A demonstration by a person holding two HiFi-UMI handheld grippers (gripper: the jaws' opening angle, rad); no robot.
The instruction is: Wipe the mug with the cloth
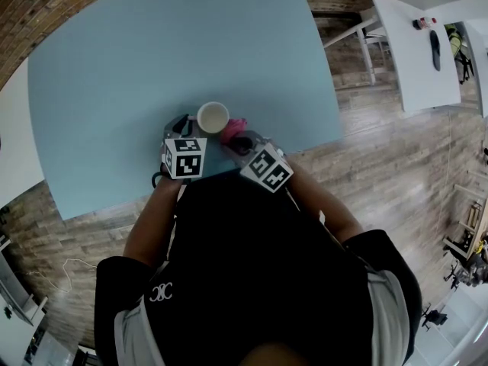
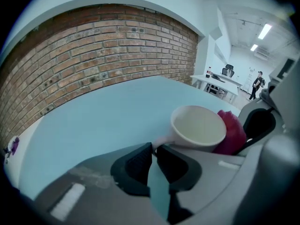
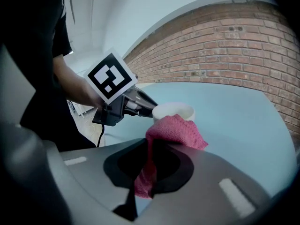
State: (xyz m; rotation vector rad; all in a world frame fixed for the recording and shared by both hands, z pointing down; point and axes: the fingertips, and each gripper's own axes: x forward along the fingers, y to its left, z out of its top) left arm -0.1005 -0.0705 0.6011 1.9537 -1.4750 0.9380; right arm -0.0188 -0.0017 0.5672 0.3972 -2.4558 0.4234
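Mug [image 2: 199, 130] stands upright, handle [image 2: 161, 141] clenched by the left gripper [image 2: 153, 150], with the cloth [image 3: 176, 130] grasped in the right gripper [image 3: 151, 149] touching its right side.

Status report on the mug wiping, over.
Left gripper shut on handle of mug. Right gripper shut on pink cloth, cloth at the mug's side. Mug upright, empty. Nothing in the way.

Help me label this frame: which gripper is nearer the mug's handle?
Left. The left gripper clamps the handle of the mug; the right gripper holds the cloth at its opposite side.
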